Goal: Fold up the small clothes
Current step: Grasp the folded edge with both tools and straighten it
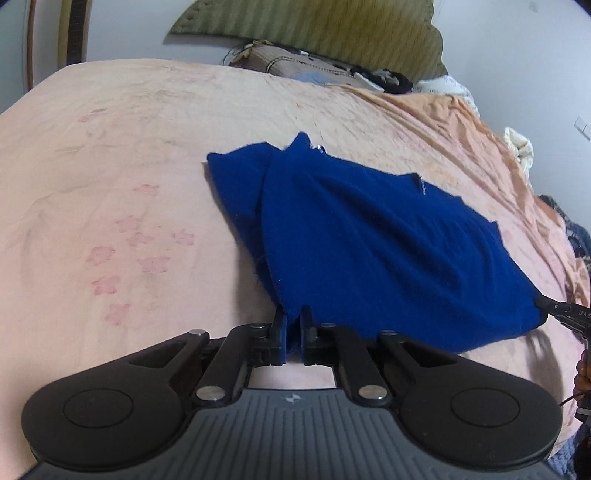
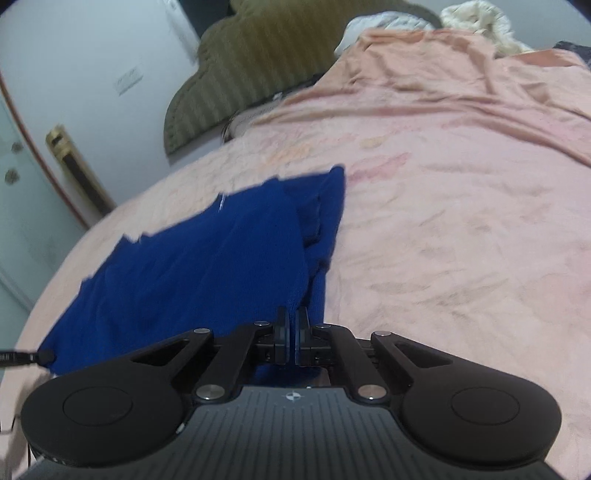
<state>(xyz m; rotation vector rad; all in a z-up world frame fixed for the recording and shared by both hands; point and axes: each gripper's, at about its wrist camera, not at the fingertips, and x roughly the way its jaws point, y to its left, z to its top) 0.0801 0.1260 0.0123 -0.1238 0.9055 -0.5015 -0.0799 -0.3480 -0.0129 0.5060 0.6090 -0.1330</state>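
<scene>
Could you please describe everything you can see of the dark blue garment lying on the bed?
The dark blue knitted garment is a small, soft, fuzzy-looking piece, partly folded, with one layer lying over another along its side. It lies spread on the pale pink flower-printed bedsheet, its far edge uneven. Its near edge is pinched at two corners: the left gripper is shut on one and the right gripper on the other. Nothing else touches it.

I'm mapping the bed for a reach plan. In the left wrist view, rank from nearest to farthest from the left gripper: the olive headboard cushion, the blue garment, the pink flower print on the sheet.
1. blue garment: clamped in the left gripper.
2. pink flower print: left, mid-bed.
3. olive headboard cushion: top, against the wall.
</scene>
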